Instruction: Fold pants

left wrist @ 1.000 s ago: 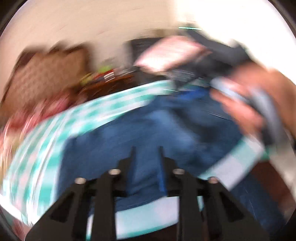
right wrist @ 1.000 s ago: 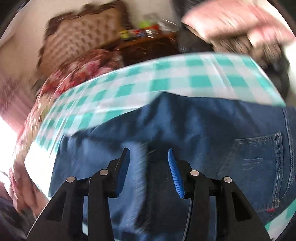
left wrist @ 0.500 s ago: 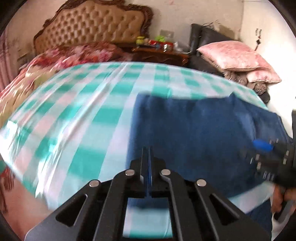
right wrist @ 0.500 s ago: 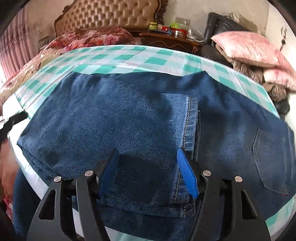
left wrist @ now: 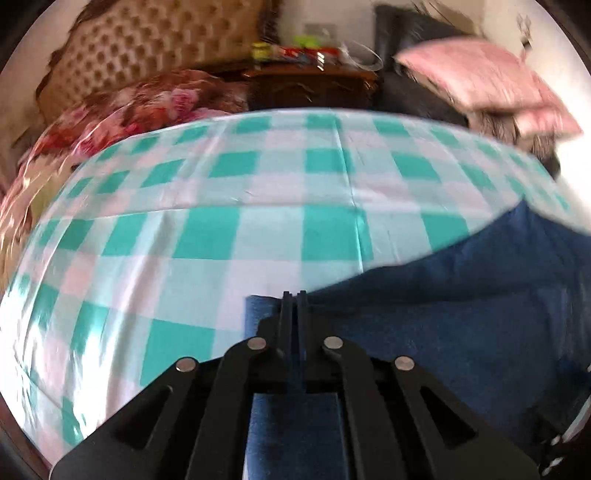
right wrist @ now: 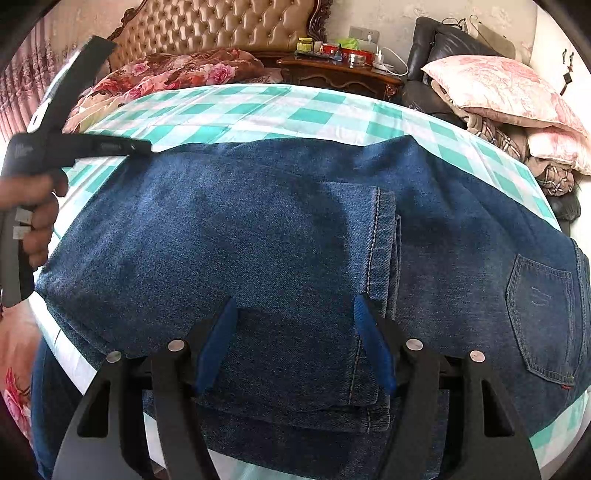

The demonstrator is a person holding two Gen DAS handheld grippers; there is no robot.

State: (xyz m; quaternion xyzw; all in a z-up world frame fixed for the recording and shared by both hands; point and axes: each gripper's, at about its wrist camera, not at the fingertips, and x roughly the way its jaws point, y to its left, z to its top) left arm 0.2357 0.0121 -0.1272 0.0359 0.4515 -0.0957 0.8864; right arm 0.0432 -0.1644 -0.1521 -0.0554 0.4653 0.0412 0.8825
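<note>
Nearest to us, our right tongs [right wrist: 295, 343] hang spread wide over the jeans [right wrist: 258, 236], their blue pads [right wrist: 218, 343] apart and gripping nothing. Our left tongs [left wrist: 293, 302] are pressed together at the left edge of the folded denim; the view is blurred, and we cannot tell whether any cloth sits between the tips. In the right wrist view the left tool reaches in from the left border, held by our left hand [right wrist: 35, 218], its tip at the far left corner of the jeans.

The jeans lie folded across the near part of the bed, on a teal and white checked sheet [right wrist: 258, 110]. The leg hems [right wrist: 380, 243] are laid over the upper part of the pants, their stitched cuffs just beyond our right tongs. A back pocket [right wrist: 543, 317] shows to the right.

Beyond the sheet lies a red floral blanket [right wrist: 177, 72], then a tufted tan headboard [right wrist: 221, 26]. A dark wooden nightstand [right wrist: 340, 75] stands beside it, cluttered with small things. To the far right pink pillows [right wrist: 495, 88] rest on a heap of bedding.
</note>
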